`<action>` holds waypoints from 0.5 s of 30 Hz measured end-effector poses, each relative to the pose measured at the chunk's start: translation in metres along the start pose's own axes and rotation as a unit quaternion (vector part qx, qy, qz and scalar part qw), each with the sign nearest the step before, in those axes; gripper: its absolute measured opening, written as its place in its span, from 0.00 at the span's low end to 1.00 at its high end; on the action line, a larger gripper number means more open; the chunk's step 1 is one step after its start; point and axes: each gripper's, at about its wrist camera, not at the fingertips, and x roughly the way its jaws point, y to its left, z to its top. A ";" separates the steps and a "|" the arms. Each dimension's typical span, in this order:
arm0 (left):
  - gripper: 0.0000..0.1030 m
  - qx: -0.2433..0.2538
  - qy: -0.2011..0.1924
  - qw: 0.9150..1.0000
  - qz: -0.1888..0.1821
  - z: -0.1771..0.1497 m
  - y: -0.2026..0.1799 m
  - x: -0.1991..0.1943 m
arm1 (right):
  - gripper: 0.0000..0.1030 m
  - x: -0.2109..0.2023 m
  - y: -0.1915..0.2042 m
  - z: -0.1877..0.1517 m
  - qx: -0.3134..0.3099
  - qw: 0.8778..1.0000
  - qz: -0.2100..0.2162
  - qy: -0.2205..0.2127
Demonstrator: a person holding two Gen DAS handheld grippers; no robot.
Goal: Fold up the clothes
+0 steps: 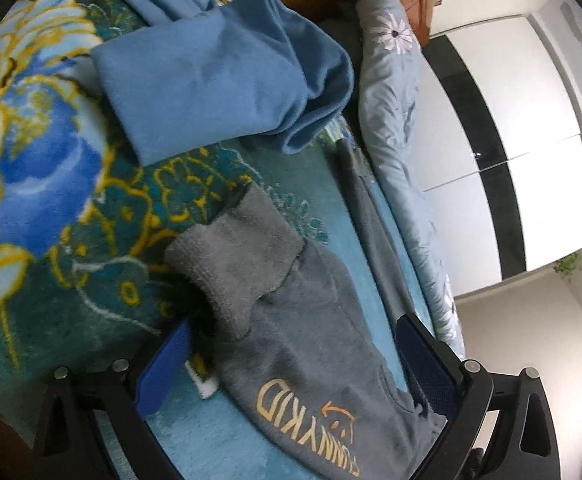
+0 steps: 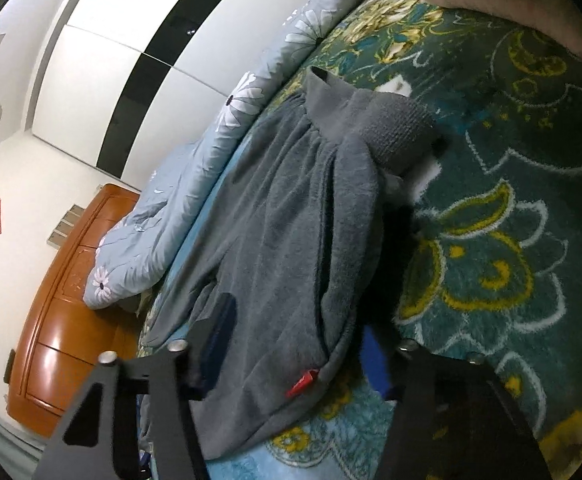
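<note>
A grey fleece garment [image 1: 303, 340] with orange "FUNNY KID" lettering lies on the floral bed blanket [image 1: 51, 160]. My left gripper [image 1: 295, 356] is open, its blue pads either side of the garment near the ribbed cuff [image 1: 235, 256]. In the right wrist view the same grey garment [image 2: 283, 240] lies bunched, with a red tag [image 2: 301, 384] at its edge. My right gripper [image 2: 299, 328] is open, its fingers straddling the garment's near edge. A folded blue garment [image 1: 211, 76] rests further back on the bed.
A light blue quilt with daisies [image 1: 395, 120] is rolled along the bed's far side, also in the right wrist view [image 2: 163, 224]. A wooden headboard [image 2: 63, 312] and white wardrobe doors [image 1: 531, 120] stand beyond. A person's leg [image 2: 511, 4] is at upper right.
</note>
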 end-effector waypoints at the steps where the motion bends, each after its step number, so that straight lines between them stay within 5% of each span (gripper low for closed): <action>1: 0.98 0.004 0.002 1.000 -0.002 0.000 -0.001 0.001 | 0.45 0.000 -0.001 0.000 0.000 1.000 0.000 0.001; 5: 0.96 0.017 0.007 1.000 -0.009 -0.002 -0.005 0.002 | 0.31 0.003 -0.004 -0.001 0.005 1.000 0.009 0.011; 7: 0.87 0.016 0.012 1.000 -0.013 -0.003 -0.005 0.004 | 0.28 0.003 -0.005 -0.002 0.003 1.000 0.011 0.013; 15: 0.10 -0.031 0.010 0.999 -0.011 -0.003 0.022 0.004 | 0.16 -0.007 -0.004 -0.002 -0.003 1.000 0.020 0.009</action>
